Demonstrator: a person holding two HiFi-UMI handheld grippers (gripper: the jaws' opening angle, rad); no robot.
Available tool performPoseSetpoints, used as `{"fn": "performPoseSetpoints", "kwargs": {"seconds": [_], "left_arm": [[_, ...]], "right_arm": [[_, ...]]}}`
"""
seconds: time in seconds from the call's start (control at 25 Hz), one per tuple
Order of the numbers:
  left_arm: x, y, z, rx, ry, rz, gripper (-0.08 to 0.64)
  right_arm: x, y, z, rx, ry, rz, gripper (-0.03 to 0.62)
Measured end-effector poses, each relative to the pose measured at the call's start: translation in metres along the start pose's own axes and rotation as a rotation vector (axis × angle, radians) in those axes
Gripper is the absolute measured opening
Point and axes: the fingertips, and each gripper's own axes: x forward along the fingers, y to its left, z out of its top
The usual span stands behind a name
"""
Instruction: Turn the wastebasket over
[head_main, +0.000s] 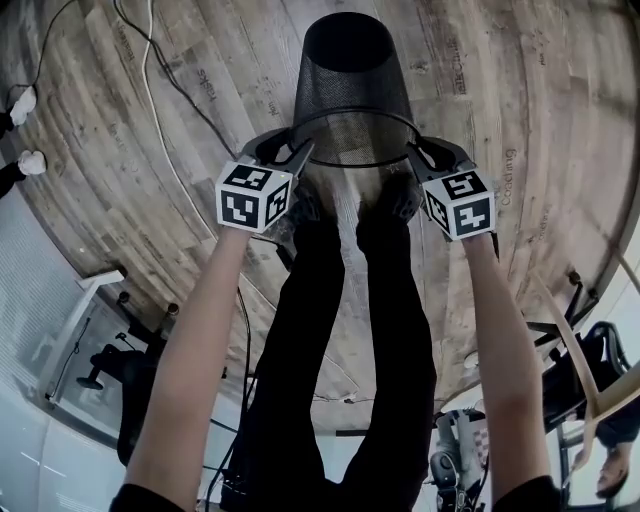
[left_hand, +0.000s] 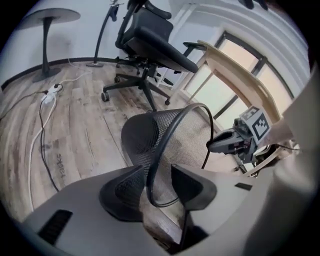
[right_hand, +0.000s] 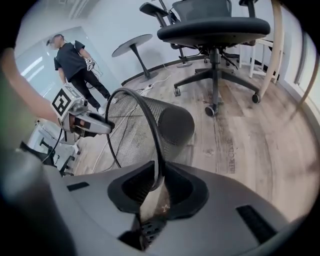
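Right gripper (head_main: 416, 151) jaws clamp the wire rim of the mesh wastebasket (head_main: 347, 72). Left gripper (head_main: 302, 152) straddles the opposite rim, jaws parted, not pinching. The basket lies mouth toward the person on the wood floor (head_main: 540, 80), and the opposed holds presumably permit pivoting.

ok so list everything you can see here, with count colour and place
wastebasket: one, black mesh, tipped sideways, rim between the grippers
floor: one, brown wood planks, under everything
office chair: one, black, beyond the wastebasket
round table: one, grey, left of the chair
power strip: one, white, on the floor
bystander: one, dark clothes, background
left gripper: one, grey, jaws apart around the rim
right gripper: one, grey, shut on the rim
legs: two, black trousers, behind the wastebasket
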Motion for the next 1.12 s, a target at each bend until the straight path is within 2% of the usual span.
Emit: {"fn": "performPoseSetpoints", "kwargs": {"seconds": [0.08, 0.32, 0.44, 0.68, 0.92, 1.12], "left_arm": [[0.001, 0.000, -0.012, -0.031, 0.015, -0.021, 0.187], [0.013, 0.000, -0.057, -0.036, 0.105, -0.043, 0.187], [0.026, 0.002, -0.082, -0.024, 0.143, -0.036, 0.155], [0.047, 0.003, -0.122, -0.018, 0.162, -0.023, 0.155], [0.061, 0.002, -0.145, 0.064, 0.213, -0.033, 0.160], [0.068, -0.001, -0.154, 0.082, 0.285, -0.043, 0.163]], "right_arm": [[0.005, 0.007, -0.011, 0.016, 0.016, 0.013, 0.077], [0.023, 0.019, -0.052, 0.057, 0.081, 0.031, 0.077], [0.038, 0.020, -0.075, 0.038, 0.110, 0.012, 0.086], [0.062, 0.018, -0.109, 0.010, 0.145, -0.036, 0.101], [0.074, 0.013, -0.128, -0.014, 0.181, -0.064, 0.107], [0.076, 0.009, -0.131, -0.033, 0.207, -0.073, 0.106]]}}
